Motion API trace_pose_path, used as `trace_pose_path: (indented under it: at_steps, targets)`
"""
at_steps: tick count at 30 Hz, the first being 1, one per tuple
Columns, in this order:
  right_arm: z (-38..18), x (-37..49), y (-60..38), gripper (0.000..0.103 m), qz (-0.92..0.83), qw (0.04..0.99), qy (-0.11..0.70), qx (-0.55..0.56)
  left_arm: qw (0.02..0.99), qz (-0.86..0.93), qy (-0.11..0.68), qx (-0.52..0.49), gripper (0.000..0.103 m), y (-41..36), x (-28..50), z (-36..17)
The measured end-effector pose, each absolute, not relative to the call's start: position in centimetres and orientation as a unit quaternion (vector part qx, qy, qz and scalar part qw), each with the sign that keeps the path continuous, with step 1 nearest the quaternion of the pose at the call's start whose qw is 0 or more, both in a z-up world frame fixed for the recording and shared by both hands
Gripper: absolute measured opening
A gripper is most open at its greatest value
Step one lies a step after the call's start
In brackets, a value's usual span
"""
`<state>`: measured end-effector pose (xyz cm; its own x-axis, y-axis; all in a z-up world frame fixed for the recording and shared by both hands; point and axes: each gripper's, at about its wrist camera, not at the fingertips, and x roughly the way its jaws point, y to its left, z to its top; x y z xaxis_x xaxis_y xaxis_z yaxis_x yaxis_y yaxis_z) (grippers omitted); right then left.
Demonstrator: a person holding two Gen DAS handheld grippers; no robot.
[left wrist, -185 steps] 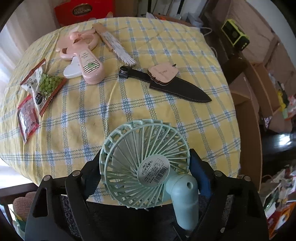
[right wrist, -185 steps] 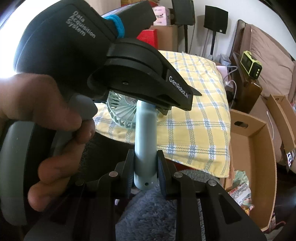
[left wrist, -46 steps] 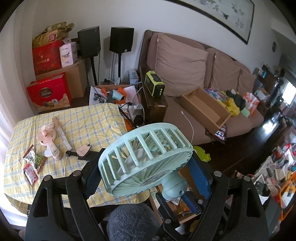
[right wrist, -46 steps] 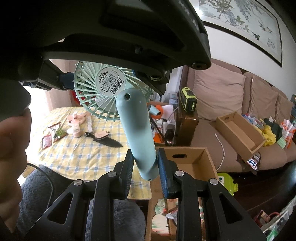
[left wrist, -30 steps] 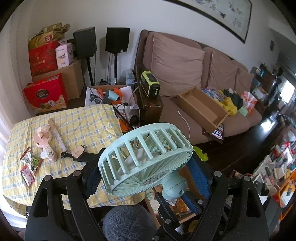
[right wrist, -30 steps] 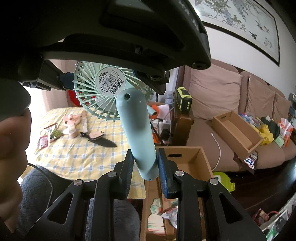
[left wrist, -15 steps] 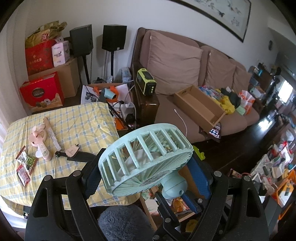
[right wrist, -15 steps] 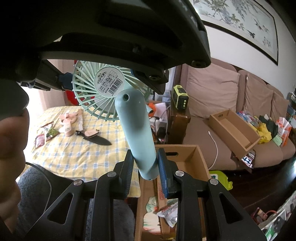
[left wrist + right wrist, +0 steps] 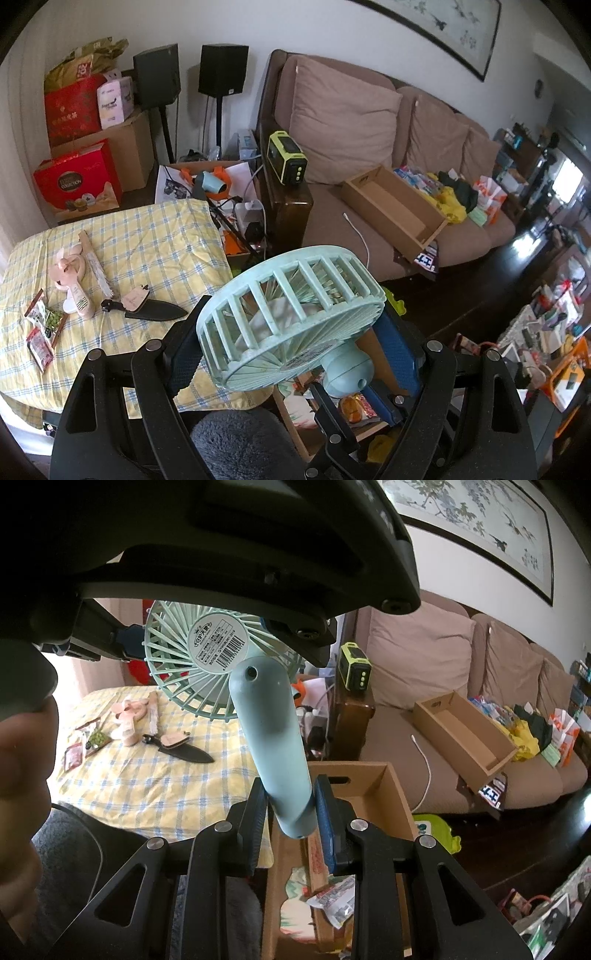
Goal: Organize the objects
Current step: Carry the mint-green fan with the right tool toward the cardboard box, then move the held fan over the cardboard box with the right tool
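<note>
Your left gripper point(image 9: 295, 354) clamps the mint fan point(image 9: 291, 321) by its head; only the right wrist view shows your right gripper point(image 9: 291, 812) closed on the handle, above the cardboard box point(image 9: 369, 786). The box's contents are partly hidden. Since half a second ago, the desk point(image 9: 155, 236) has slid further left.
</note>
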<state>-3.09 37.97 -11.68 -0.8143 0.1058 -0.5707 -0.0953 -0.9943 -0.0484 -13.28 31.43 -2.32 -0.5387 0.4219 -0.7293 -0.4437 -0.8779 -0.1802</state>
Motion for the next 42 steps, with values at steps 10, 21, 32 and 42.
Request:
trace_pose_path:
  at_steps: [10,21,32,42]
  targets:
    - [-11.8,-3.0,38.6,0.025,0.951,0.061,-0.007,-0.304,0.255,0.873,0.016,-0.416,0.082,32.4,-13.3,-2.6]
    - [-12.0,-3.0,39.1,0.025,0.949,0.065,-0.005,-0.307,0.259,0.870,0.018,-0.419,0.082,33.0,-13.4,-2.8]
    - [-12.2,-3.0,39.7,0.025,0.947,0.071,0.001,-0.313,0.263,0.866,0.022,-0.424,0.082,33.9,-13.5,-3.1]
    - [-12.6,-3.2,40.1,0.025,0.945,0.072,0.002,-0.318,0.264,0.864,0.023,-0.429,0.082,34.4,-13.4,-3.5]
